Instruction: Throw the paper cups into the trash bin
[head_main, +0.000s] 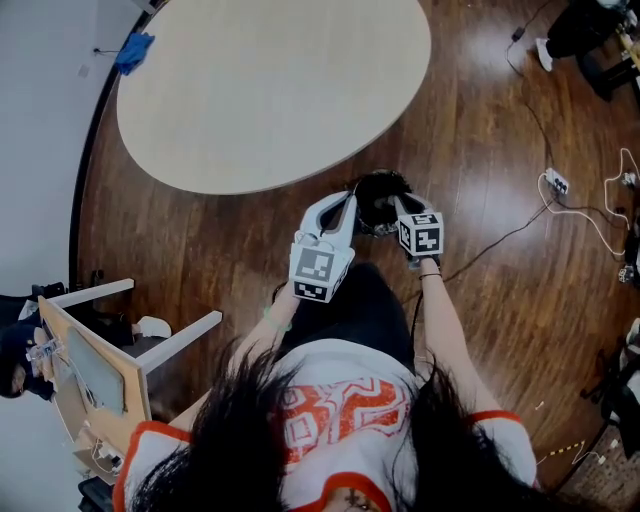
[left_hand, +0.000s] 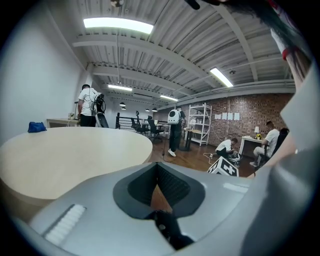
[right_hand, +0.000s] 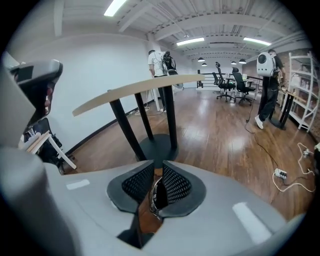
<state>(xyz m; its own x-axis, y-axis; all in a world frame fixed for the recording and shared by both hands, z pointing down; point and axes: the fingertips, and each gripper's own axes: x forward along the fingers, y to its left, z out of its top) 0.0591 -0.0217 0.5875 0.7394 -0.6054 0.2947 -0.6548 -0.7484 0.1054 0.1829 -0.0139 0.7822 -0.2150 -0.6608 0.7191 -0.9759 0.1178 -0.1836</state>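
No paper cup shows in any view. The black trash bin (head_main: 378, 188) stands on the wooden floor by the round table's near edge. In the head view both grippers are held at it: my left gripper (head_main: 349, 203) at its left rim, my right gripper (head_main: 396, 207) at its right rim. In the right gripper view my right gripper (right_hand: 158, 166) points down, its jaws a little apart; through the gap show floor and the bin's dark shiny-edged rim (right_hand: 156, 198), and nothing is pressed between the pads. My left gripper (left_hand: 156, 167) has its tips together with nothing held.
The round beige table (head_main: 270, 80) carries a blue cloth (head_main: 133, 52) at its far left edge. Its black legs and base (right_hand: 157, 145) stand just beyond the bin. A wooden chair (head_main: 100, 350) is at my left. A power strip (head_main: 556, 181) and cables lie to the right.
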